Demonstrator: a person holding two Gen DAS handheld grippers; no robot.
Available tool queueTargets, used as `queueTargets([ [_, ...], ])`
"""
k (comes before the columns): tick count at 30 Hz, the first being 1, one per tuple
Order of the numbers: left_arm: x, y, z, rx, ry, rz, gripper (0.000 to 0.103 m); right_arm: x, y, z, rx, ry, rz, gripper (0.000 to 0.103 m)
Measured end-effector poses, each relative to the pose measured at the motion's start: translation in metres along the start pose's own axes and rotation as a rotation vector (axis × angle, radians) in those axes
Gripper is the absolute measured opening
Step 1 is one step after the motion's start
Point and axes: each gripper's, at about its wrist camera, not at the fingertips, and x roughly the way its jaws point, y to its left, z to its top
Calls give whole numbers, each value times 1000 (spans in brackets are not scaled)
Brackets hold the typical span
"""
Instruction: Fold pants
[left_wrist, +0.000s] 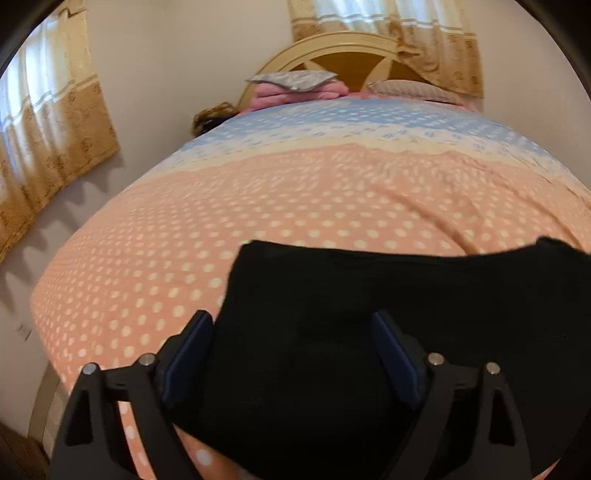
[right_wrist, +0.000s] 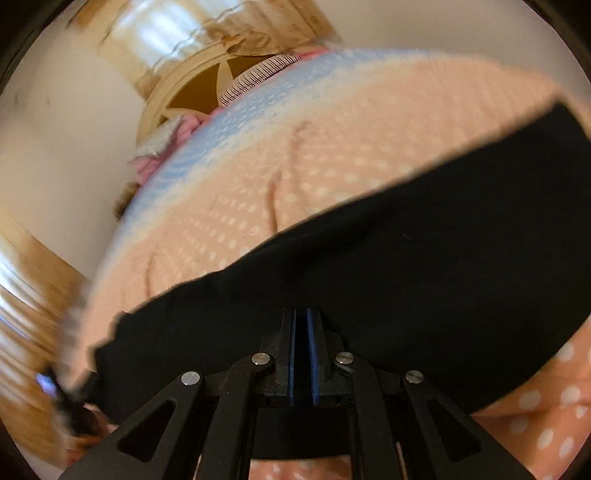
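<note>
The black pants (left_wrist: 406, 295) lie on the pink dotted bedspread (left_wrist: 221, 206) near the bed's front edge, spreading off to the right. My left gripper (left_wrist: 291, 332) stands open over them, its blue pads wide apart and not pressing on the cloth that lies between them. In the right wrist view the pants (right_wrist: 406, 258) run as a dark band across the bedspread (right_wrist: 332, 129). My right gripper (right_wrist: 303, 317) is shut, with its blue pads nearly together on a thin fold of the black cloth. That view is blurred and tilted.
A cream headboard (left_wrist: 343, 51) stands at the far end with grey pillows (left_wrist: 291, 79) and a pink blanket (left_wrist: 273, 98). Yellow curtains (left_wrist: 48, 122) hang on the left wall. The bed's left edge drops to a narrow strip of floor beside the wall.
</note>
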Motion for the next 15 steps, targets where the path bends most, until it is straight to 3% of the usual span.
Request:
queueTargets([
  [2,-5,1,6,-23,9,3,90,-15,-14,9,60,-23,-4,7],
  [5,-17,-4,13,-29,-3,0,90,-58,-27,38,14,-206,-79,7],
  [7,-32,-16,7,1,-24,-36,90,-76,-46,58,52,-260,-129,7],
  [10,-57,-47,7,121,-92,-97,90,-74,-69,77,108,-176,-200,7],
  [15,-95,-121,14,302,-175,-293,90,-29,-48,71,-99,-45,-299,7],
])
